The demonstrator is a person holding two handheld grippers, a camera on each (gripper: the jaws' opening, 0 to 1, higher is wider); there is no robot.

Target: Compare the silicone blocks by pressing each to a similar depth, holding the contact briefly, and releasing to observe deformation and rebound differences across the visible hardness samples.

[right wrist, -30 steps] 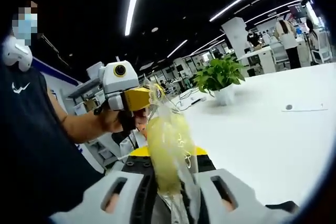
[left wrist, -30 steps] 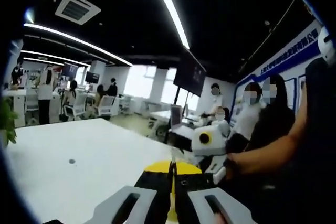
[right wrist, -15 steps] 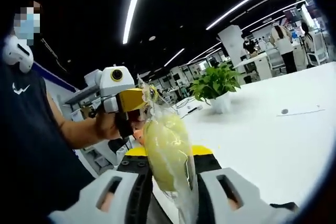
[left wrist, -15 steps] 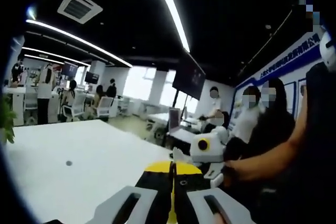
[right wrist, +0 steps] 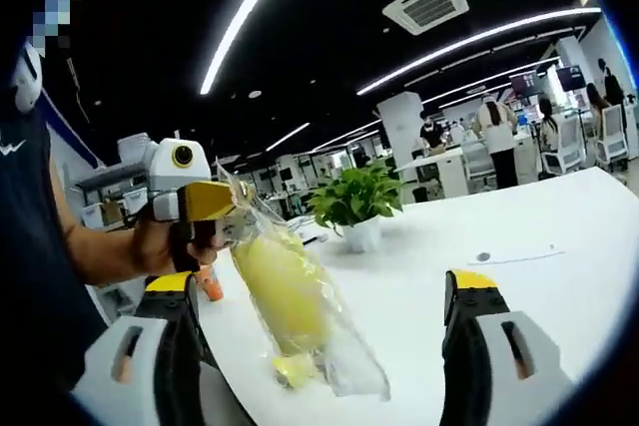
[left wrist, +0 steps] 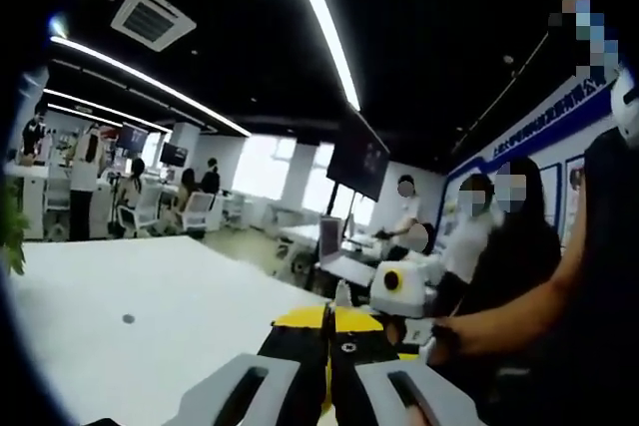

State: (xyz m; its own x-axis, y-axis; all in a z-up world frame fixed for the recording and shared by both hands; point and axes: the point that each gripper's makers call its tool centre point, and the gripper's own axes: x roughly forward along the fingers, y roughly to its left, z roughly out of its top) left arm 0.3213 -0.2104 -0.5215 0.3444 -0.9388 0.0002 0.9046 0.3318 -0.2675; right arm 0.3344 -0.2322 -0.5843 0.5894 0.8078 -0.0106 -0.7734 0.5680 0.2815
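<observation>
- Left gripper view: the left gripper (left wrist: 327,346) rises from the bottom edge with its black, yellow-tipped jaws pressed together, only a thin seam between them; whatever they pinch cannot be made out here.
- Just past the jaw tips, to the right, sits the right gripper (left wrist: 404,298), white and yellow, held by the person's hand (left wrist: 446,334) at the end of a bare forearm.
- A white table (left wrist: 120,321) spreads out to the left, with one small dark dot on it.
- Blue lettering runs along the far wall at upper right, too blurred to read.
- Right gripper view: the right gripper (right wrist: 319,291) has its two jaws spread wide apart, one at either side of the bottom edge, with nothing between them touching either jaw.
- A yellow silicone block in a clear plastic bag (right wrist: 285,291) hangs in the open gap, slanting down to the right.
- The top of the bag is pinched in the yellow tip of the left gripper (right wrist: 232,214), which a hand (right wrist: 165,241) holds at the left.
- A potted green plant (right wrist: 357,205) stands on the white table (right wrist: 539,276) behind the bag.
- A small white logo shows on the person's dark shirt at far left, not legible.
</observation>
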